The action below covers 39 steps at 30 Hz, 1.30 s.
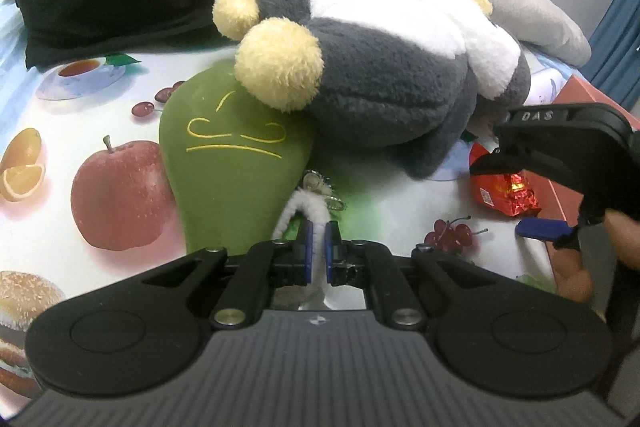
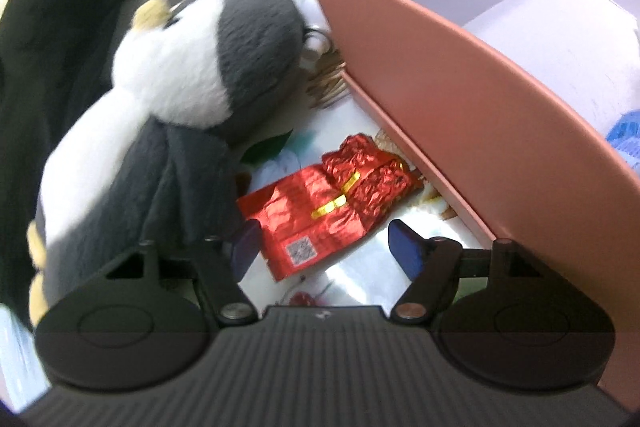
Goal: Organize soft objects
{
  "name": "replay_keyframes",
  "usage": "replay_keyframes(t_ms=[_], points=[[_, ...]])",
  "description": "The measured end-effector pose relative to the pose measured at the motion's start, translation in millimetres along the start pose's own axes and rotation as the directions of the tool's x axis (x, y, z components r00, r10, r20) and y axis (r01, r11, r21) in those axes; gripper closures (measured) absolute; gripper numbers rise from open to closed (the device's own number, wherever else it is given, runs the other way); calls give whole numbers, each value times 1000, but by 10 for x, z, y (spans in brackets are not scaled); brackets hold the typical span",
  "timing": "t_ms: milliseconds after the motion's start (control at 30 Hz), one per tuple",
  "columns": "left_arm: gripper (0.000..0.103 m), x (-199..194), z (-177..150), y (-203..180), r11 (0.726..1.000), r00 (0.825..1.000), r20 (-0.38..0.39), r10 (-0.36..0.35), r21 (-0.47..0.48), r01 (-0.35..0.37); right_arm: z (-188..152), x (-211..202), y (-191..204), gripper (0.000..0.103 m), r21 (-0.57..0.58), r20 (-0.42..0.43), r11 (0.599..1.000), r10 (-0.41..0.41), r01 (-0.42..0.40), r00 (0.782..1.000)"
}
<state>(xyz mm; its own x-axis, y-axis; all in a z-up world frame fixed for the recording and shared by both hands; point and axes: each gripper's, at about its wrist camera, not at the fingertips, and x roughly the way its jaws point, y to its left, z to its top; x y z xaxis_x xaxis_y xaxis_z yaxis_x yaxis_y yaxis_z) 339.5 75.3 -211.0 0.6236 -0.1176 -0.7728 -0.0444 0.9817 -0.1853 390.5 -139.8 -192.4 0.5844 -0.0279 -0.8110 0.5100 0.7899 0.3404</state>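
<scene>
Jaws of our left gripper pinch the white fuzzy cord of the green plush at lower centre. Our right gripper gapes wide over a red foil packet, gripping nothing. Upper left lies the penguin plush; the pink box fills the right on the tabletop.

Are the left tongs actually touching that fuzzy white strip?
Touching. In the left wrist view, the left tongs are shut, both blue pads pressing the fuzzy white strip between them.
</scene>
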Motion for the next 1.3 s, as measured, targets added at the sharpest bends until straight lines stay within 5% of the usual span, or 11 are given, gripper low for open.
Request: replay_keyframes(t_ms=[133,300,400,533,833,900,1300], points=[[96,2,-10,20,1000,1000,-7,-3,5,3,35,47,38,31,56,43,998,-22,20,999],[96,-11,-13,90,1000,1000,-13,-13,-18,12,113,143,208,31,-6,70,999,-47,47,996],[96,-25,-11,133,1000,1000,-9,-14,-24,14,124,203,272,46,-99,92,992,-68,77,993],[96,-19,-2,151,999,1000,-9,-25,-30,24,144,191,219,80,-146,118,985,-71,88,991],[96,-9,2,134,1000,1000,-15,-16,-17,16,118,97,124,89,-205,76,979,13,3,997],[96,-21,9,126,1000,1000,-14,-10,-16,10,99,51,92,98,-212,53,977,31,-19,998],[96,-100,29,81,1000,1000,-4,0,-28,0,-112,-300,-9,99,-318,5,947,58,-54,998]])
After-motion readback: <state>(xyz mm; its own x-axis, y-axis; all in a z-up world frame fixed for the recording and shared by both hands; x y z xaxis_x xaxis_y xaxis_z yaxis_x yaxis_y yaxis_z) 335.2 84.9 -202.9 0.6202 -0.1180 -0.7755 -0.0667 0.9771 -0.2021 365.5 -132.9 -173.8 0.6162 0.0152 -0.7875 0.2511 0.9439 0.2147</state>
